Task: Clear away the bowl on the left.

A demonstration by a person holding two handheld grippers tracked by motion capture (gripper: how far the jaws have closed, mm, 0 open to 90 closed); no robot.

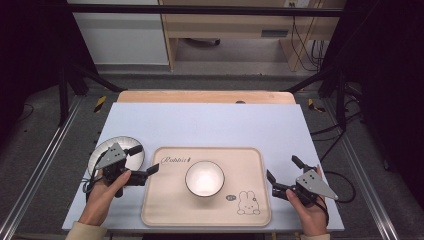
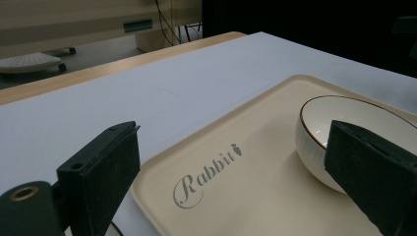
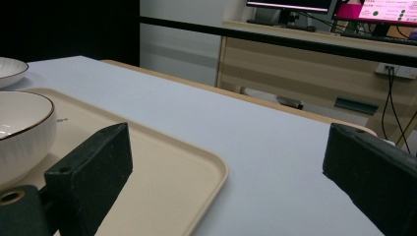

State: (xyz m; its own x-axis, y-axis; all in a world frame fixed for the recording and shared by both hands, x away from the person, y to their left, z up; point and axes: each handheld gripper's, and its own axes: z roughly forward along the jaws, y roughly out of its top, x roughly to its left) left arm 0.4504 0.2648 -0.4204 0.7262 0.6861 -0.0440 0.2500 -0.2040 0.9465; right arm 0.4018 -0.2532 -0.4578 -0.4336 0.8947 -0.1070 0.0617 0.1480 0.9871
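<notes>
A beige tray (image 1: 165, 210) printed with "Rabbit" and a small rabbit lies at the table's near middle. A white bowl (image 1: 204, 178) with a dark rim stands upright in its centre, also seen as bowl (image 2: 339, 132) and bowl (image 3: 19, 132). My left gripper (image 1: 144, 159) is open over the tray's left edge, above a white plate (image 1: 131, 159) lying left of the tray. My right gripper (image 1: 283, 168) is open just off the tray's right edge, holding nothing. In the left gripper view the tray (image 2: 236, 196) lies between the jaws.
A pale blue mat (image 1: 210, 127) covers the wooden table (image 1: 205, 96). A plate rim (image 3: 7, 69) shows at the far left of the right gripper view. Black frame posts stand at both sides; a desk with cables lies beyond the far edge.
</notes>
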